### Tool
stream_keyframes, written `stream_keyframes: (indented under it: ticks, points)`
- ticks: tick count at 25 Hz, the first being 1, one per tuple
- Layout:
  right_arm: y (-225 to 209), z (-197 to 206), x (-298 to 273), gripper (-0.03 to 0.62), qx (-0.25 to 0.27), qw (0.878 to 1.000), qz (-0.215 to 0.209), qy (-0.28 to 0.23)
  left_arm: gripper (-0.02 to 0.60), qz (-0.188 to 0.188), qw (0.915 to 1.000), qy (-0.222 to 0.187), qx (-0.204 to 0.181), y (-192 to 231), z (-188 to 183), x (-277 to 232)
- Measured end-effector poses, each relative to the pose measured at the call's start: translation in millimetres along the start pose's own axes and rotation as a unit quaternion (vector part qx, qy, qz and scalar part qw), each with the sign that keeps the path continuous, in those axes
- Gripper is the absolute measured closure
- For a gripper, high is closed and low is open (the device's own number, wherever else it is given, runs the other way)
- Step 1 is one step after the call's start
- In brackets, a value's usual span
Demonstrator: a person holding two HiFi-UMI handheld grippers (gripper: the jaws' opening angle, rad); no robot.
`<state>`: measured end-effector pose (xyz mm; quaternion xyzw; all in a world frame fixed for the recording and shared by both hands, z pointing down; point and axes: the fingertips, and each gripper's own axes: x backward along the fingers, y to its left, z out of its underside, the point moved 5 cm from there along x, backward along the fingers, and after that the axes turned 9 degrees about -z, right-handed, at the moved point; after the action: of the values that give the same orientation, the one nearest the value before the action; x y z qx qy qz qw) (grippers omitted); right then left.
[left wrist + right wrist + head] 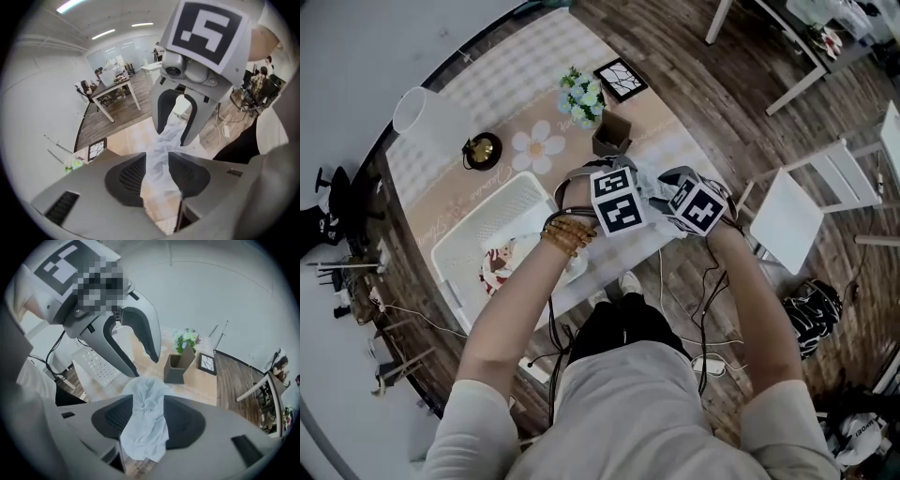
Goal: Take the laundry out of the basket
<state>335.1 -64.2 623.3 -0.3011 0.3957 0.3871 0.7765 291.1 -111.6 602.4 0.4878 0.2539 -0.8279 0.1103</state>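
A pale grey-white cloth (653, 187) is stretched between my two grippers above the table (511, 75), just right of the white laundry basket (467, 242). The left gripper (614, 200) and the right gripper (698, 206) face each other. In the left gripper view the cloth (158, 157) runs through my left gripper (156, 165) and on into the right gripper (171, 138). In the right gripper view the cloth (146, 425) lies loosely between the parted pads of my right gripper (147, 412). A red-and-white garment (497, 267) lies in the basket.
A brown box (611, 139), a flower pot (581, 97), a framed picture (620, 79) and a white lamp shade (427, 120) stand on the table. A white chair (787, 217) is at the right, with a black bag (814, 314) on the wooden floor.
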Motion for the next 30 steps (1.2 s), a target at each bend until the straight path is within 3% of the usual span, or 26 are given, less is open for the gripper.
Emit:
stream_keyframes:
  ticks: [3,5,10,14,19,22,26,28,30]
  points:
    - [7,-28,24,0.367,0.003,0.999,0.013,-0.038,0.396,-0.03,0.9972,-0.042,0.055,11,2,45]
    - [15,-54,41,0.371,0.001,0.996,0.019,-0.083,0.396,-0.053,0.9905,-0.074,0.103,18,9,78]
    - [46,-117,68,0.416,0.007,0.978,0.012,-0.209,0.4,-0.118,0.9541,-0.16,0.224,24,46,148]
    - [93,-155,86,0.444,0.019,0.956,-0.006,-0.293,0.463,-0.164,0.9099,-0.235,0.3,11,72,204]
    - [145,-194,109,0.497,0.045,0.924,-0.019,-0.379,0.51,-0.229,0.8405,-0.326,0.367,-6,94,267]
    - [177,-208,118,0.525,0.056,0.907,-0.029,-0.416,0.559,-0.266,0.7993,-0.376,0.386,-22,100,301]
    - [211,-217,125,0.58,0.064,0.891,-0.035,-0.449,0.566,-0.309,0.7527,-0.428,0.393,-43,101,335]
    - [219,-217,125,0.586,0.06,0.885,-0.031,-0.46,0.565,-0.325,0.7355,-0.443,0.396,-53,106,344]
    - [223,-216,123,0.594,0.058,0.884,-0.033,-0.463,0.563,-0.335,0.7293,-0.44,0.403,-59,111,345]
